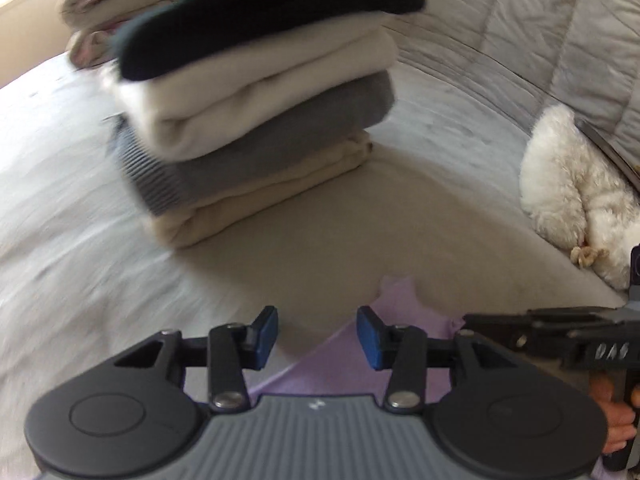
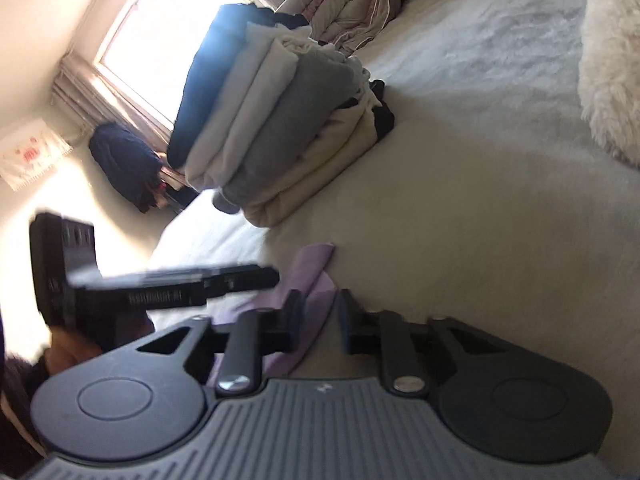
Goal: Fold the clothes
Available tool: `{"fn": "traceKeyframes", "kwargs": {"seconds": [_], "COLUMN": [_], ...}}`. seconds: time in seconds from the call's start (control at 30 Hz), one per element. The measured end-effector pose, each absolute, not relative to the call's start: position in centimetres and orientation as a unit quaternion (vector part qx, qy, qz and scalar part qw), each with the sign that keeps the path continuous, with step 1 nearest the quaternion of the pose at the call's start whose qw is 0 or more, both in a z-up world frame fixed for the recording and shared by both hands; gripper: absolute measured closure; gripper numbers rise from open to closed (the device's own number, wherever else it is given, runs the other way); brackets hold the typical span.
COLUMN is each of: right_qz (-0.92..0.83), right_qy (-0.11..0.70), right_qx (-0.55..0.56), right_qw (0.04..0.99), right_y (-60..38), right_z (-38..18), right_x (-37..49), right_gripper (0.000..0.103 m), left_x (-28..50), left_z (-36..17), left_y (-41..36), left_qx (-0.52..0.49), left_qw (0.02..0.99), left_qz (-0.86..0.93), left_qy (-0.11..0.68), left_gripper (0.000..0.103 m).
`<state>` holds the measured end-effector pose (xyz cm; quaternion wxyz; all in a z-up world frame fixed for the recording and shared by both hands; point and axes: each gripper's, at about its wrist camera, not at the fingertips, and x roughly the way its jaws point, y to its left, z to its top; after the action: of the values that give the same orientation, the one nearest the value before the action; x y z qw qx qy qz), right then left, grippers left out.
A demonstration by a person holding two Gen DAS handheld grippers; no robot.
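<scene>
On the bed (image 1: 80, 200), a lilac garment (image 1: 396, 300) lies just beneath both tools, the left tool (image 1: 317, 338) half-open and empty, the right tool (image 2: 320, 316) narrowed around a fold, grip uncertain.

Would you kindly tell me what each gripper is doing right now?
Left gripper: open, holding nothing; the purple garment lies below it.
Right gripper: jaws partly apart with the purple garment between them; grip cannot be told.

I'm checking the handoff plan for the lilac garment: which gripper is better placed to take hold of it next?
Probably the right. The lilac cloth runs up between the right gripper's narrowly parted jaws, though a grip isn't certain. The left gripper stands open over bare bed sheet, cloth only beside its right finger.
</scene>
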<state>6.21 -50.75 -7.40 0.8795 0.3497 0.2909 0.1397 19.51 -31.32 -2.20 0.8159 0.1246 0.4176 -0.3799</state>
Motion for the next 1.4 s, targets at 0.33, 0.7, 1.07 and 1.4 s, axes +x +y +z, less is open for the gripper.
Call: {"fn": "traceKeyframes", "kwargs": {"seconds": [0.33, 0.7, 1.07, 1.4], "right_qz": [0.149, 0.146, 0.14, 0.112], "right_qy": [0.279, 0.276, 0.277, 0.271], "right_qx": [0.34, 0.313, 0.306, 0.29], "right_qw": [0.886, 0.897, 0.9, 0.911], "right_y": [-50.3, -49.9, -51.2, -50.9], "right_z": [-7.5, -7.1, -5.6, -5.1], "right_x": [5.9, 6.0, 3.9, 3.2], "right_gripper": [0.078, 0.1, 0.1, 0.085], "left_x": [20.1, 19.7, 20.3, 19.3], "left_z": [-1.3, -2.0, -1.6, -2.1], "left_y": [-34.5, -34.7, -34.5, -35.6], "left_qx": [0.116, 0.133, 0.118, 0.147], "left_qw": [0.794, 0.805, 0.791, 0.777], "left_qz": [-0.411, -0.383, -0.402, -0.434], "left_qy": [0.432, 0.433, 0.446, 0.432], "left_gripper": [0.053, 0.055, 0.051, 0.099]}}
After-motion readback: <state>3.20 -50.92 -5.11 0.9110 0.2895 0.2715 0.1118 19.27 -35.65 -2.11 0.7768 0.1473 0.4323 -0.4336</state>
